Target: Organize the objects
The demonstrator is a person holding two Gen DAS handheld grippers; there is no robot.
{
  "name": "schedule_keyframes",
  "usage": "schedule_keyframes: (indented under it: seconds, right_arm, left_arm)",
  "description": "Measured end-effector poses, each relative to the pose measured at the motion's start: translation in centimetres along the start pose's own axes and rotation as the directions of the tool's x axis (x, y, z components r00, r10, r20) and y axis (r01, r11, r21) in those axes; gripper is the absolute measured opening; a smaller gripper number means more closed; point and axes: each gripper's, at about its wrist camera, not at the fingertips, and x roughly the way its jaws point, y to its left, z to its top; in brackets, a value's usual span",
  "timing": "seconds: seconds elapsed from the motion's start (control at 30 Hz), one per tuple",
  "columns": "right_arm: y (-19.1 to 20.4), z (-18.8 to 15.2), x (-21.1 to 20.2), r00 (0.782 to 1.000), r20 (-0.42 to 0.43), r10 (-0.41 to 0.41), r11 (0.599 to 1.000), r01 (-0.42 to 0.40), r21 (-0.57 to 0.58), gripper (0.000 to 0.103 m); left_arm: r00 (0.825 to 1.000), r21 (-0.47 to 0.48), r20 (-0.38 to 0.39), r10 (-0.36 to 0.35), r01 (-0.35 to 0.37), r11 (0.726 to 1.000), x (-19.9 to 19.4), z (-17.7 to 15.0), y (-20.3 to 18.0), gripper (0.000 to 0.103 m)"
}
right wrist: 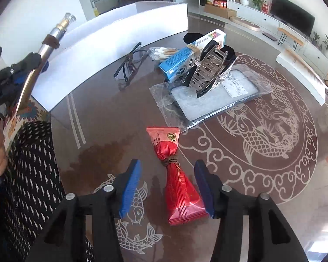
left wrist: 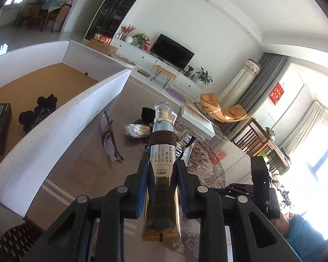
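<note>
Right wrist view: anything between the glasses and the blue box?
Yes. A clear bag of cotton swabs lies between the glasses and the blue box in the right wrist view, beside the box's far end.

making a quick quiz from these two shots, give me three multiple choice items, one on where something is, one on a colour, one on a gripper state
1. Where do the glasses lie?
A. inside the white box
B. on the table beside the white box
C. on top of the blue carton

2. What colour is the packet between the right gripper's fingers?
A. red
B. green
C. white

3. What is the left gripper doing?
A. standing open with nothing in it
B. shut on the glasses
C. shut on the eye cream tube

Answers:
1 B, they rest on the table next to the wall of the white box.
2 A, its wrapper is red, tied at the middle.
3 C, both pads press the eye cream tube, lifted off the table.
</note>
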Motion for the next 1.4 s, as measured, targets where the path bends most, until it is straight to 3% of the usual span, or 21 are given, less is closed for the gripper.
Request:
schedule_keyframes:
  seconds: [0.07, 0.1, 0.13, 0.23, 0.37, 0.47, 0.6, 0.67, 0.77, 0.8, 0.87, 0.9, 0.93, 0.97, 1.03, 1.07, 1.1, 1.13, 1.27, 1.33, 1.4]
  right_arm:
    - [0.2, 0.3, 2.0, 0.997, -0.052, -0.055, 0.997, 0.053, -0.048, 0.056]
    - [0.1, 0.3, 2.7, 0.996, -0.077, -0.038, 0.998, 0.035, -0.048, 0.047]
    - [0.0, 0.3, 3.0, 0.995, -0.103, -0.005, 0.999, 0.001, -0.041, 0.017]
    - [0.4, 0.3, 2.7, 0.993, -0.114, 0.006, 0.999, -0.012, -0.048, 0.017]
    - [1.0, 3.5, -0.7, 0.995, 0.017, 0.097, 0.995, -0.097, 0.033, 0.017]
    - [3.2, 9.0, -3.9, 0.972, 0.163, 0.171, 0.984, -0.178, 0.028, 0.017]
    - [8.2, 17.9, -5.2, 0.917, 0.286, 0.278, 0.957, -0.289, -0.006, 0.017]
    - [11.1, 21.8, -4.3, 0.896, 0.310, 0.317, 0.945, -0.327, -0.021, 0.017]
    - [14.8, 26.1, -0.7, 0.891, 0.284, 0.354, 0.930, -0.367, -0.006, 0.018]
    - [15.7, 27.0, 0.8, 0.891, 0.268, 0.367, 0.925, -0.381, 0.002, 0.019]
    - [17.4, 28.0, 4.0, 0.896, 0.218, 0.386, 0.916, -0.401, 0.029, 0.032]
    - [17.8, 28.1, 5.4, 0.905, 0.191, 0.381, 0.916, -0.397, 0.053, 0.057]
    - [18.0, 28.0, 6.2, 0.911, 0.184, 0.369, 0.919, -0.387, 0.072, 0.070]
    - [18.0, 27.7, 6.5, 0.909, 0.197, 0.368, 0.917, -0.390, 0.085, 0.071]
    - [17.2, 26.6, 5.6, 0.896, 0.247, 0.370, 0.911, -0.402, 0.094, 0.073]
    - [16.4, 25.8, 4.8, 0.899, 0.277, 0.338, 0.923, -0.375, 0.090, 0.078]
    - [15.7, 24.8, 3.8, 0.907, 0.305, 0.289, 0.942, -0.327, 0.079, 0.089]
    - [14.9, 23.8, 2.9, 0.914, 0.332, 0.232, 0.960, -0.270, 0.071, 0.101]
    - [9.1, 17.2, 0.1, 0.922, 0.384, 0.046, 0.992, -0.087, 0.090, 0.103]
    - [5.8, 13.0, -0.8, 0.929, 0.364, -0.072, 0.991, 0.024, 0.135, 0.103]
    - [2.4, 8.6, -0.9, 0.931, 0.315, -0.184, 0.973, 0.129, 0.189, 0.103]
  left_arm:
    - [1.000, 0.006, 0.003, 0.015, -0.015, 1.000, -0.7, 0.0, 0.1, 0.026]
    - [1.000, 0.008, 0.004, 0.021, -0.021, 1.000, -1.1, 0.1, 0.3, 0.026]
    - [1.000, 0.007, 0.006, 0.028, -0.028, 1.000, -1.4, 0.3, 0.4, 0.026]
    - [0.998, -0.001, 0.022, 0.063, -0.063, 0.998, -2.7, 1.6, 1.4, 0.026]
    - [0.981, 0.014, 0.073, 0.179, -0.181, 0.983, -4.7, 5.1, 3.5, 0.026]
    - [0.955, -0.006, 0.083, 0.284, -0.285, 0.959, -5.4, 8.9, 6.9, 0.026]
    - [0.904, -0.033, 0.057, 0.423, -0.422, 0.906, -5.2, 12.6, 12.1, 0.026]
    - [0.886, -0.047, 0.019, 0.463, -0.462, 0.886, -4.6, 13.6, 14.5, 0.026]
    - [0.859, -0.047, -0.050, 0.510, -0.512, 0.858, -3.0, 14.0, 17.2, 0.027]
    - [0.842, -0.040, -0.076, 0.535, -0.538, 0.842, -2.3, 13.8, 17.9, 0.027]
    - [0.811, -0.025, -0.120, 0.572, -0.579, 0.815, -1.1, 13.3, 19.0, 0.044]
    - [0.797, -0.018, -0.130, 0.590, -0.597, 0.802, -0.6, 12.9, 19.2, 0.065]
    - [0.786, -0.013, -0.121, 0.607, -0.613, 0.790, -0.5, 12.6, 19.0, 0.075]
    - [0.781, -0.010, -0.094, 0.618, -0.621, 0.783, -0.7, 12.2, 18.6, 0.075]
    - [0.782, -0.006, -0.045, 0.622, -0.623, 0.783, -1.5, 11.4, 17.2, 0.076]
    - [0.785, -0.004, -0.024, 0.620, -0.620, 0.785, -1.9, 11.0, 16.3, 0.076]
    - [0.793, -0.001, 0.000, 0.609, -0.609, 0.793, -2.2, 10.5, 15.0, 0.076]
    - [0.809, 0.005, 0.024, 0.587, -0.587, 0.809, -2.4, 9.9, 13.1, 0.079]
    - [0.897, 0.046, 0.079, 0.434, -0.439, 0.897, -2.3, 6.7, 5.4, 0.094]
    - [0.942, 0.084, 0.063, 0.329, -0.334, 0.939, -1.4, 4.8, 1.5, 0.100]
    - [0.970, 0.127, 0.008, 0.242, -0.241, 0.962, 0.8, 3.0, -2.2, 0.103]
